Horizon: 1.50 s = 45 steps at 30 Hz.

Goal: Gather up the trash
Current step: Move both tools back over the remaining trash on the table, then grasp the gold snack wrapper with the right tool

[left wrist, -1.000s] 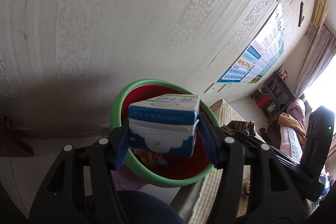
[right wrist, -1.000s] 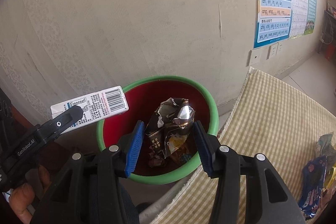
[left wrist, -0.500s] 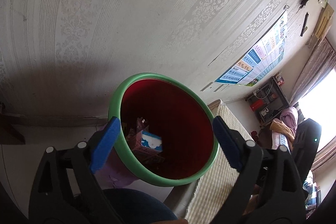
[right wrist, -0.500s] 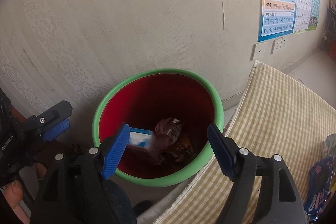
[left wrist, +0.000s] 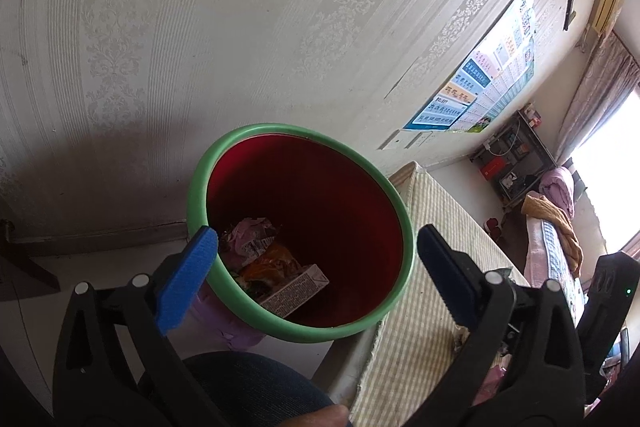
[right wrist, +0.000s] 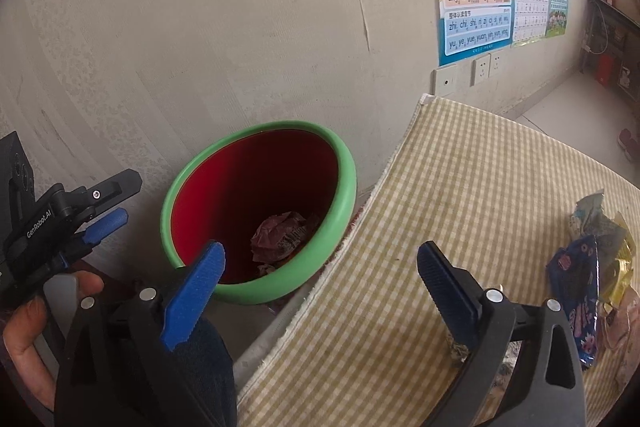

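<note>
**Inspector:** Left wrist view first. Your left gripper [left wrist: 316,263] hangs over the bin [left wrist: 404,227], which has a green rim and a red inside. Its jaws are opening, spread wide, with nothing between them.

**Operator:** And the trash?

**Inspector:** A carton [left wrist: 296,290] lies tilted at the bottom of the bin, resting on crumpled wrappers [left wrist: 252,241]. The bin stands against the wall [left wrist: 200,27], just beside the checked cloth [left wrist: 444,227].

**Operator:** Right wrist view?

**Inspector:** Your right gripper [right wrist: 320,275] points at the edge of the checked cloth [right wrist: 460,195], next to the bin [right wrist: 348,183]. Its jaws are also opening, wide apart and empty. Crumpled wrappers [right wrist: 282,235] show inside the bin; the carton I cannot make out from here.

**Operator:** Anything left outside?

**Inspector:** Yes. A pile of snack packets [right wrist: 588,267] lies on the cloth at the right, well apart from the bin. Your left gripper [right wrist: 108,207] shows at the left edge, jaws apart, held in your hand [right wrist: 36,323].
</note>
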Motion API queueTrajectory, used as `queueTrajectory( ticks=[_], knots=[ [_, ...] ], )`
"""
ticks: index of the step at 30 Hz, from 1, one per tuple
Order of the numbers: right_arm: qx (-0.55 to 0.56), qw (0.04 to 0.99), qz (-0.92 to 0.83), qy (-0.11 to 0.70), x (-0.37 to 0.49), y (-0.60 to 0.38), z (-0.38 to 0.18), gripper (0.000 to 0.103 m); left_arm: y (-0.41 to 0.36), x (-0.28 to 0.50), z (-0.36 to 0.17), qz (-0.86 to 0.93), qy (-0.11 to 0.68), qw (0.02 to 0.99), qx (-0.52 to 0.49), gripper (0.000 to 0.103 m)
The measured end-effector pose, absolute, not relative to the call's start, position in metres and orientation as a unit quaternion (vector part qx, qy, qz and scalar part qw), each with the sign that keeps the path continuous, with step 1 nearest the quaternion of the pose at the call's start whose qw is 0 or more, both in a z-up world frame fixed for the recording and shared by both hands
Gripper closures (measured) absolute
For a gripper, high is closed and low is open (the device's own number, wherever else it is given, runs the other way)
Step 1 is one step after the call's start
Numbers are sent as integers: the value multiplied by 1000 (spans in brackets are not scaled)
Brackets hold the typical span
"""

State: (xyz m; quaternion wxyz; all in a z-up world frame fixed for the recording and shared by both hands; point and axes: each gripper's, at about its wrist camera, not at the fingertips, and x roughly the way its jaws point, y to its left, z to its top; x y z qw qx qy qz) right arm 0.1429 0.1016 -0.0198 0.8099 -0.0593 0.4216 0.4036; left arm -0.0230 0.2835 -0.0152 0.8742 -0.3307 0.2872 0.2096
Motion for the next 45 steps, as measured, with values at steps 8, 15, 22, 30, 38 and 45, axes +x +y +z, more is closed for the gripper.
queueTrajectory(
  ticks=[8,15,22,30,38,45],
  knots=[
    [-42,825,372,424,134,43,-19,9,252,-9,-6,172,311,889,-289,6],
    [-28,844,326,424,133,-17,-18,9,208,4,1,126,329,903,-245,6],
    [-2,864,277,421,139,-72,-16,9,162,14,0,79,340,913,-211,6],
    [13,879,240,412,144,-121,-10,9,114,33,-13,15,375,904,-204,6],
    [43,887,187,419,149,-180,-21,9,83,51,-27,-21,407,893,-194,6],
    [62,892,153,420,160,-216,-25,9,69,67,-35,-29,421,886,-194,6]
  ],
)
